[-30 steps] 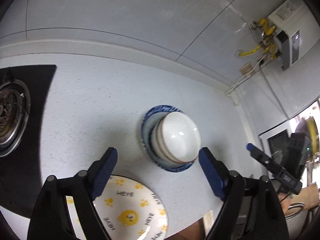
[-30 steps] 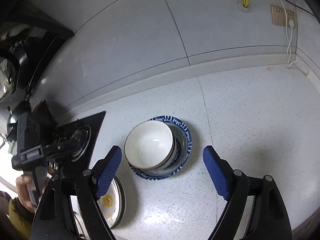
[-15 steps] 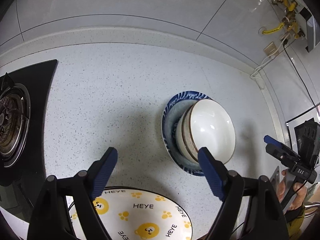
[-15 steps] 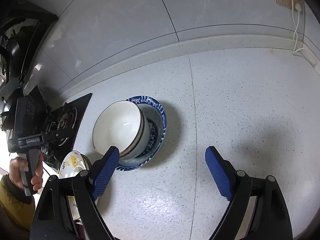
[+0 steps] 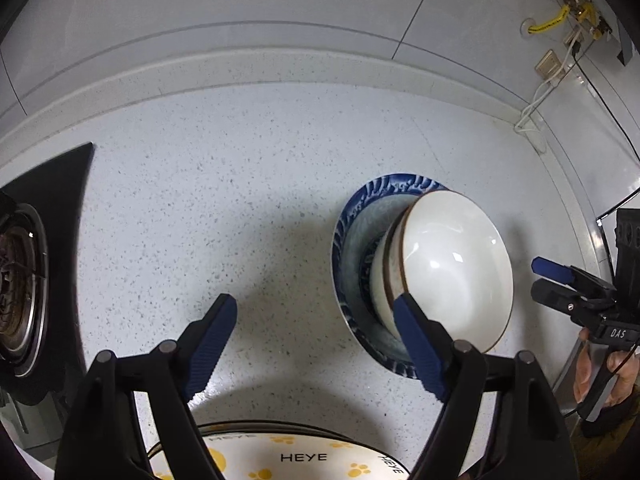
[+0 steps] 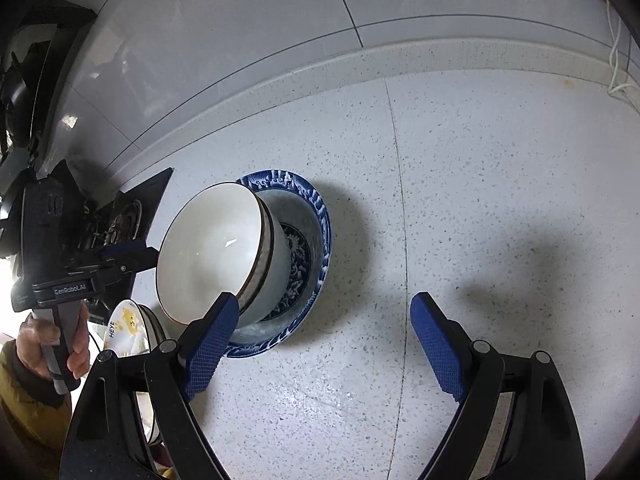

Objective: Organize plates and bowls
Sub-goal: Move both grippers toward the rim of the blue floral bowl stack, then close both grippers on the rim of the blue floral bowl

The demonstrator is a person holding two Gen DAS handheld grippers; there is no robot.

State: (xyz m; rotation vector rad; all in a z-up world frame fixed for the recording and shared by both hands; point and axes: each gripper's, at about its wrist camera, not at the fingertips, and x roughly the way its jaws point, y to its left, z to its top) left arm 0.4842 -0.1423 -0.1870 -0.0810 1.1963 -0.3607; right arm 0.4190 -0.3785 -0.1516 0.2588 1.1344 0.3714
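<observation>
A stack of white bowls [image 5: 452,264] [image 6: 208,248] with thin brown rims sits tilted inside a blue patterned bowl [image 5: 352,240] [image 6: 318,216] on the speckled counter. A yellow paw-print plate [image 5: 304,456] [image 6: 124,324] marked HEYE lies at the counter's near edge. My left gripper [image 5: 316,340] is open over bare counter, its right finger overlapping the bowls' left side. My right gripper [image 6: 320,320] is open too, its left finger in front of the stack's lower right edge. Each gripper also shows in the other's view: the right gripper [image 5: 550,282], the left gripper [image 6: 124,256].
A black gas hob [image 5: 24,280] [image 6: 124,216] lies to the left of the bowls. The tiled wall [image 5: 280,8] and a raised counter lip run behind. A white cable [image 5: 532,116] hangs in the right corner. A person's hand [image 6: 44,344] holds the left gripper's handle.
Both grippers have sunk toward the counter. The bowl stack has slid from between the fingers to the right in the left wrist view, to the left in the right wrist view.
</observation>
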